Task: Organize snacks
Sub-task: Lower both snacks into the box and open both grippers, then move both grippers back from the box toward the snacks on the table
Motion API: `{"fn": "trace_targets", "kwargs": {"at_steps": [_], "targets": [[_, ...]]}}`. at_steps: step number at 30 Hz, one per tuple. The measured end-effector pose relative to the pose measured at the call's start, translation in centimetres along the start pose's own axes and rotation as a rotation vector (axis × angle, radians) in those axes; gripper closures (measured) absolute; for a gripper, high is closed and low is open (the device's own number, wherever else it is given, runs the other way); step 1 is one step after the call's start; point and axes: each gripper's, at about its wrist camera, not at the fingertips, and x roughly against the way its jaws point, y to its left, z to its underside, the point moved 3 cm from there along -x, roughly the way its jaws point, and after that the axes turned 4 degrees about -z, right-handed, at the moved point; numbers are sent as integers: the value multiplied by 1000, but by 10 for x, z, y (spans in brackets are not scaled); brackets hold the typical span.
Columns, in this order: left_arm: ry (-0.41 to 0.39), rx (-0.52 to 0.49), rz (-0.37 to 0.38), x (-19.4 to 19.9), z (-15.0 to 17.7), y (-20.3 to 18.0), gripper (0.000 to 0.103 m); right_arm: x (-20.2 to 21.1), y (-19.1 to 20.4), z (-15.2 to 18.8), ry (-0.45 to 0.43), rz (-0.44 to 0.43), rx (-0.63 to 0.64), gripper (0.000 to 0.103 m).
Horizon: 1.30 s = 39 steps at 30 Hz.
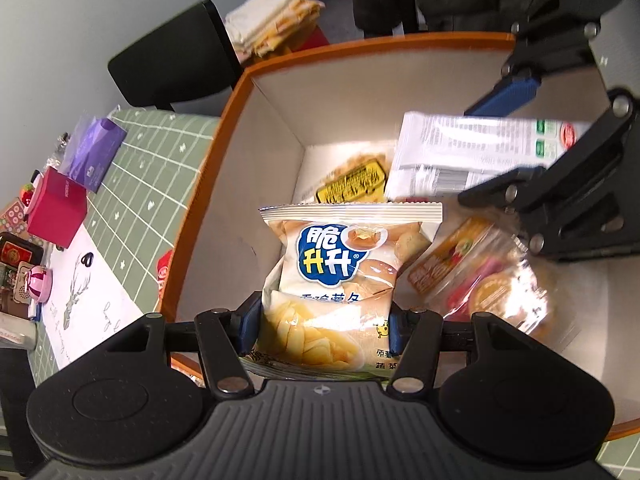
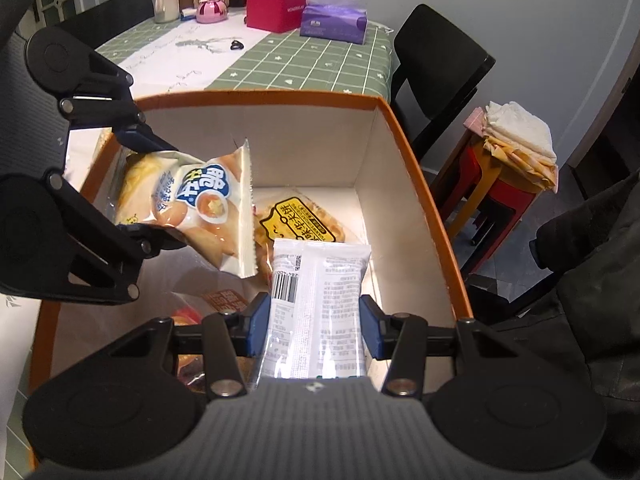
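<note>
An orange-rimmed box (image 1: 240,80) (image 2: 400,128) with white inner walls holds snacks. My left gripper (image 1: 320,326) is shut on a chip bag (image 1: 340,264) with a blue logo and holds it over the box; the bag shows in the right wrist view (image 2: 192,200). My right gripper (image 2: 316,324) is shut on a white printed snack packet (image 2: 316,304), held inside the box; the packet shows in the left wrist view (image 1: 472,152). On the box floor lie a yellow-labelled pastry pack (image 1: 352,184) (image 2: 300,224) and a clear-wrapped orange snack (image 1: 480,276).
The box stands on a table with a green checked cloth (image 2: 320,64). At its far end are a red box (image 2: 276,6), a purple tissue pack (image 2: 334,18) and bottles. A black chair (image 2: 436,60) and a red stool (image 2: 500,192) with folded cloths stand beside the table.
</note>
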Motion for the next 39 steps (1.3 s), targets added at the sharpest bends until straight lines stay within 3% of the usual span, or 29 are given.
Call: {"fn": "trace_targets", "kwargs": {"at_steps": [9, 14, 20, 27, 32, 39], "targets": [[81, -12, 13, -17, -2, -5, 37, -13, -8, 0, 39, -1, 3, 56], [100, -36, 9, -23, -3, -9, 28, -13, -7, 0, 49, -4, 11, 55], [81, -44, 1, -19, -4, -12, 16, -11, -8, 0, 42, -22, -9, 50], [45, -13, 26, -4, -3, -9, 15, -4, -5, 0, 36, -4, -15, 47], [-1, 57, 64, 13, -3, 2, 15, 9, -1, -7, 20, 14, -14, 46], [-65, 157, 55, 40, 3, 29, 15, 32, 14, -21, -5, 41, 12, 46]]}}
